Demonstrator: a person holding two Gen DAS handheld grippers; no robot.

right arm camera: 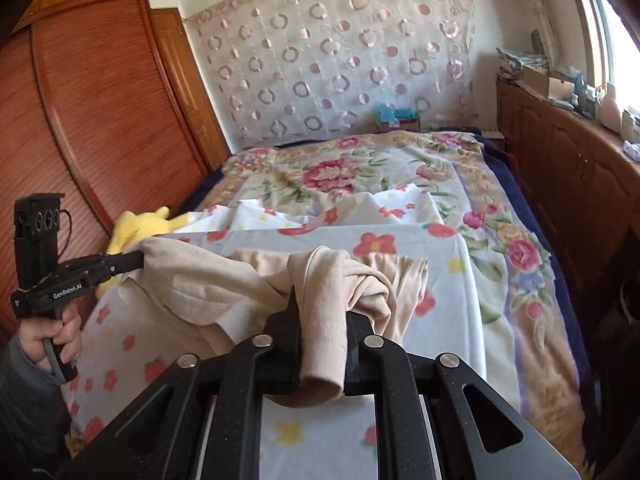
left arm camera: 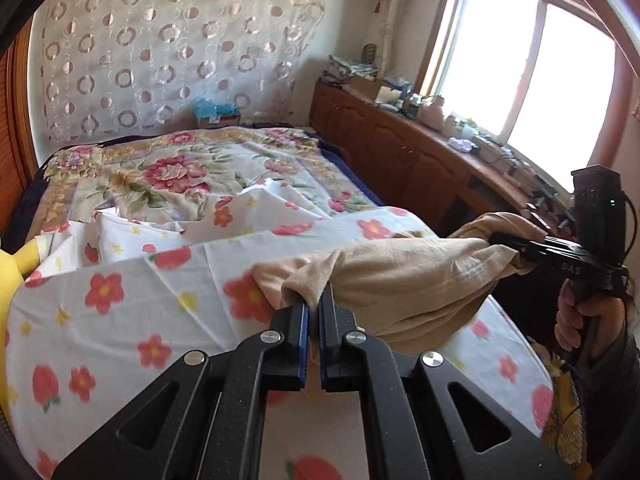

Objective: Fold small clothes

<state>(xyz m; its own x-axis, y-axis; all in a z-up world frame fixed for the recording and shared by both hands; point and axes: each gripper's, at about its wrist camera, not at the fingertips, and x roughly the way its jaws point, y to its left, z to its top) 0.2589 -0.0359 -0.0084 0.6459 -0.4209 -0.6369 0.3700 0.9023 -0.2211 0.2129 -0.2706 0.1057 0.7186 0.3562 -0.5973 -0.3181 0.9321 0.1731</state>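
A small beige garment [left arm camera: 404,276] hangs stretched between my two grippers just above the flowered white sheet [left arm camera: 120,320] on the bed. My left gripper [left arm camera: 314,300] is shut on one bunched end of it. My right gripper [right arm camera: 322,304] is shut on the other end, with a fold of beige cloth [right arm camera: 324,340] draped down between its fingers. In the left wrist view the right gripper [left arm camera: 508,244] holds the cloth at the right. In the right wrist view the left gripper [right arm camera: 136,258] holds it at the left.
A floral blanket [right arm camera: 360,176] covers the far half of the bed. A yellow plush toy [right arm camera: 136,224] lies at the bed's left edge by a wooden wardrobe [right arm camera: 100,120]. A wooden cabinet [left arm camera: 400,148] with clutter runs along the right under the window.
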